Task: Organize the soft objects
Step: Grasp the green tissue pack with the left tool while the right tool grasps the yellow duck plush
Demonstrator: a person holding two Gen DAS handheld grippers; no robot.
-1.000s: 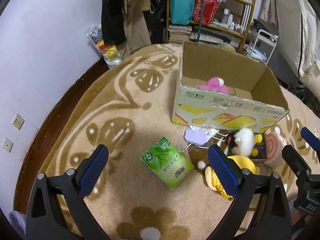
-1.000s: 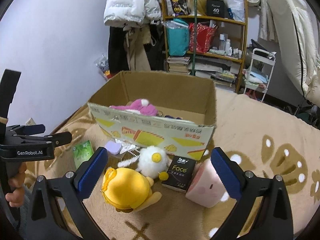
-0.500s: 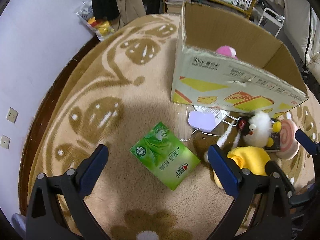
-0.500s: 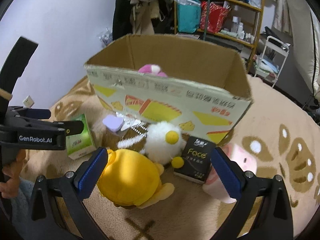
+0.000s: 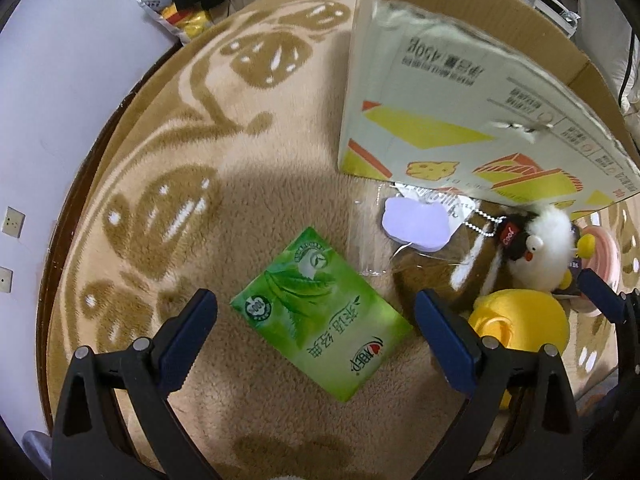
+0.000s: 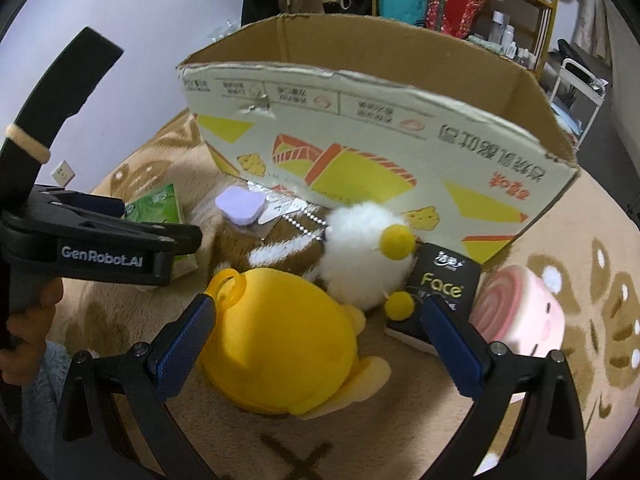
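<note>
1. Both grippers are sitting lower and closer to the rug (image 5: 248,184) than a second ago; the box (image 5: 460,120) and the toys are filling more of each view, and the pink toy seen inside the box earlier is now hidden behind its front wall.
2. The left gripper (image 5: 316,320) is hovering with its fingers spread wide, flanking the green pack (image 5: 320,312) at lower centre of the left view; no contact is showing.
3. The right gripper (image 6: 320,328) is also spread wide, empty, with the yellow plush (image 6: 280,352) lying between its fingers at lower centre of the right view.
4. A hand (image 6: 28,332) is gripping the left tool's handle at the left edge of the right view.
5. The white chick (image 6: 364,256) is leaning against the yellow plush, the black pack (image 6: 448,284) is lying just right of it, and the pink roll (image 6: 524,312) is sitting further right.
6. The lilac pad (image 6: 240,206) is lying in front of the box.
</note>
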